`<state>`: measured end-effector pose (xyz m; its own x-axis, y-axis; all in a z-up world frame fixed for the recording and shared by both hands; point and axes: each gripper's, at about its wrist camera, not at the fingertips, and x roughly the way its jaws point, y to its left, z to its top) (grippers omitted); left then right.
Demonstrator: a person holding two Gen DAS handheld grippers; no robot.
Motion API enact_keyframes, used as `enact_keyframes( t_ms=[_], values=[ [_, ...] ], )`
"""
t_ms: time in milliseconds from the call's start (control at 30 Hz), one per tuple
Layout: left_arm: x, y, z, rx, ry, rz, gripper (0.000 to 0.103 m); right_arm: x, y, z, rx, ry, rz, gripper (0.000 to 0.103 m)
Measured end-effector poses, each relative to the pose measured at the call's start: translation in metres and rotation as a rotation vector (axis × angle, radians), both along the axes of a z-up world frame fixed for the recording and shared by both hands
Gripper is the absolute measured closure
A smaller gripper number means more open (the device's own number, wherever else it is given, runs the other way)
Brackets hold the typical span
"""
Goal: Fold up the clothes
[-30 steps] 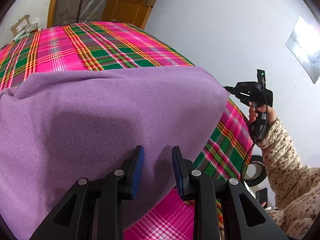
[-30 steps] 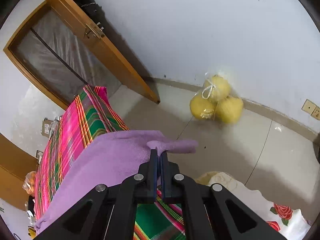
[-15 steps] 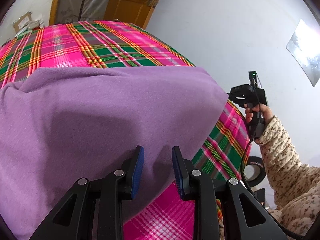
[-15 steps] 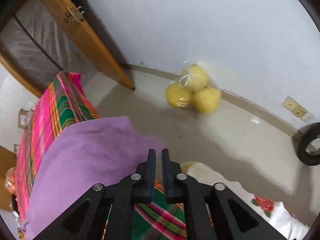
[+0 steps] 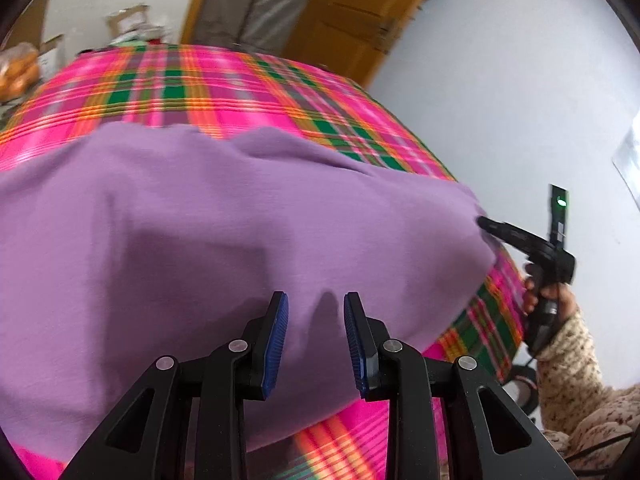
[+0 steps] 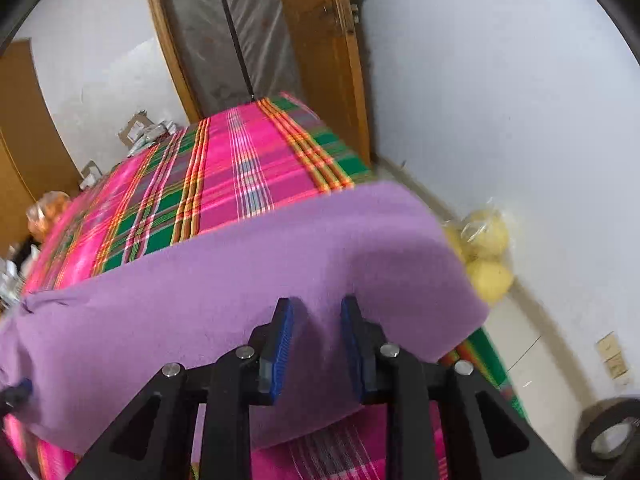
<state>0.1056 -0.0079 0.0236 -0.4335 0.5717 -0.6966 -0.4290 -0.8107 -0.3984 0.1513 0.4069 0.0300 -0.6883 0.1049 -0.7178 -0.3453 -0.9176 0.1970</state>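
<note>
A purple cloth [image 5: 224, 232] lies spread over the table's pink and green plaid cover [image 5: 224, 92]. My left gripper [image 5: 314, 320] hovers open just above the cloth's near edge, with nothing between its blue pads. In the left wrist view the right gripper [image 5: 486, 225] sits at the cloth's right corner, held by a hand [image 5: 548, 296] in a speckled sleeve. In the right wrist view the right gripper [image 6: 316, 328] is open over the purple cloth [image 6: 248, 276] near its right corner, which droops past the table edge. Neither gripper holds fabric.
A wooden door [image 6: 324, 56] and a plastic-covered doorway stand behind the table. A bag of yellow fruit [image 6: 484, 248] lies on the floor by the white wall. A black tape roll [image 6: 608, 444] lies on the floor at lower right. Boxes and clutter [image 5: 128, 24] sit beyond the table's far edge.
The right gripper, shut on the cloth's corner a second ago, has opened and let it go, then swung round to face the table. The left gripper stayed open over the cloth.
</note>
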Motion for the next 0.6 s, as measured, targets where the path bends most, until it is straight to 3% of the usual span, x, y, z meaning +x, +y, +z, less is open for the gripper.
enact_keyframes(
  t_ms=[200,400,600],
  values=[
    [0.006,-0.05,0.0,-0.015,-0.001,0.145,0.073,0.003,-0.022,0.01,0.009,0.021,0.022,0.077],
    [0.025,-0.089,-0.005,-0.032,0.002,0.251,0.073,0.001,-0.08,0.006,-0.008,0.013,0.19,0.077],
    [0.041,-0.134,-0.012,0.024,-0.008,0.348,0.073,0.002,-0.136,0.004,-0.015,0.009,0.354,0.072]
  ],
)
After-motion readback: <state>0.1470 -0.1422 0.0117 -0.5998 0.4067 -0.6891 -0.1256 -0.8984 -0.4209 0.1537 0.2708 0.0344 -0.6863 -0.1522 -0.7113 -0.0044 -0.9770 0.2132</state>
